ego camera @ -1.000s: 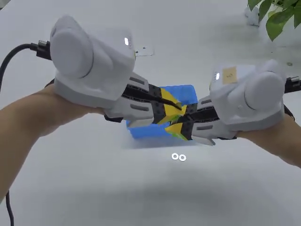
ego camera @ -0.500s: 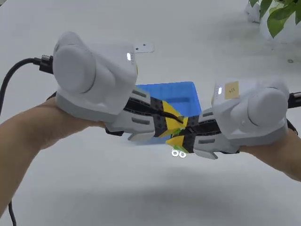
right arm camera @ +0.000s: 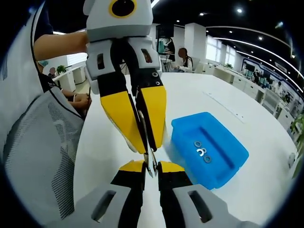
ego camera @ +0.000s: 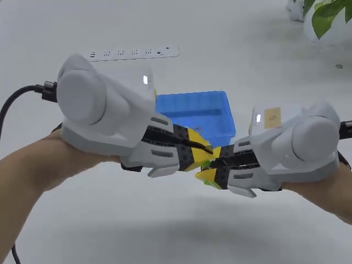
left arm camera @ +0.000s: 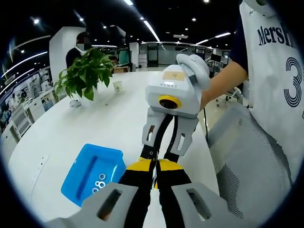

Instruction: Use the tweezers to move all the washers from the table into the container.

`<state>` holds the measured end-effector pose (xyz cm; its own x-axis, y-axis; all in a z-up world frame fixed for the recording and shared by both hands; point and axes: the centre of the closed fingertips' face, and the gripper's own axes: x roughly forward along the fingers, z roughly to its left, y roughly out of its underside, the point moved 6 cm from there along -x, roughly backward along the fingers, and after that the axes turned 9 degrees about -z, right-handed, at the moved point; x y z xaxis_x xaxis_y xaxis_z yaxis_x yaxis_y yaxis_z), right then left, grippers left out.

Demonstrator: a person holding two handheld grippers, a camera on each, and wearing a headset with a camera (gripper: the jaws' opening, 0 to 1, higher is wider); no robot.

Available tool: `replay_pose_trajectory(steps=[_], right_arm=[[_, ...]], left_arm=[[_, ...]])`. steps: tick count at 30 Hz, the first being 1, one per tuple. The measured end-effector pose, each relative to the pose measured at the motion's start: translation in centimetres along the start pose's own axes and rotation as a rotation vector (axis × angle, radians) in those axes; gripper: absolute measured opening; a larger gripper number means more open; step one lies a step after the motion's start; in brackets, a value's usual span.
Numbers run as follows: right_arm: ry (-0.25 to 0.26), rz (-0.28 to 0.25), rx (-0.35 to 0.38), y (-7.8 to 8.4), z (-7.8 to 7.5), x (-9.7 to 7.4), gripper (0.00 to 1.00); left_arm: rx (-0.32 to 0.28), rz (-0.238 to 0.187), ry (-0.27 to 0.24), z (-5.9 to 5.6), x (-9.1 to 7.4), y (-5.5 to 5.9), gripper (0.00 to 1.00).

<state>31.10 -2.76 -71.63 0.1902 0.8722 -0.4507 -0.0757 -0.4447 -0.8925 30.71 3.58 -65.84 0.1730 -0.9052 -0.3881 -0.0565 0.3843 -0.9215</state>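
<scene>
A blue container (ego camera: 193, 110) stands on the white table (ego camera: 247, 55), and several washers (right arm camera: 203, 151) lie inside it. Just in front of it my two grippers meet tip to tip. The left gripper (ego camera: 205, 149) reaches in from the left and the right gripper (ego camera: 212, 165) from the right. Thin metal tweezers (right arm camera: 150, 161) run between the left gripper's (right arm camera: 149, 148) yellow jaws down into the right gripper's (right arm camera: 152, 167) own jaws. Both pairs of jaws are closed on them. In the left gripper view the container (left arm camera: 90, 173) sits at lower left, beyond my left gripper (left arm camera: 155, 165).
A white power strip (ego camera: 135, 53) lies on the table behind the container. A potted plant (ego camera: 329, 16) stands at the far right corner. A black cable (ego camera: 15, 102) trails off the left gripper. A grey mesh chair (left arm camera: 247, 161) stands beside the table.
The view has tilted up, bringing the power strip in. Both grippers have drawn back off the container toward me, and the two washers on the table are now hidden behind them.
</scene>
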Motion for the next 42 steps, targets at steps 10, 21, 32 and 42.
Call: replay_pose_trajectory(steps=[10, 21, 32, 42], right_arm=[[0.005, 0.008, 0.014, 1.1, -0.5, 0.3, 0.11], [-0.002, 0.015, 0.036, 1.6, -0.9, 0.9, 0.12], [0.000, 0.016, 0.039, 1.9, -1.0, 1.2, 0.12], [0.005, 0.016, 0.048, 2.1, -1.5, 1.4, 0.13]], left_arm=[[-0.013, 0.009, 0.002, 0.4, 0.4, 0.9, 0.06], [-0.028, 0.021, 0.000, 0.9, 0.6, 1.6, 0.07], [-0.021, 0.031, 0.008, 0.9, 0.8, 1.9, 0.07], [-0.019, 0.034, 0.009, 1.3, 0.9, 2.1, 0.07]])
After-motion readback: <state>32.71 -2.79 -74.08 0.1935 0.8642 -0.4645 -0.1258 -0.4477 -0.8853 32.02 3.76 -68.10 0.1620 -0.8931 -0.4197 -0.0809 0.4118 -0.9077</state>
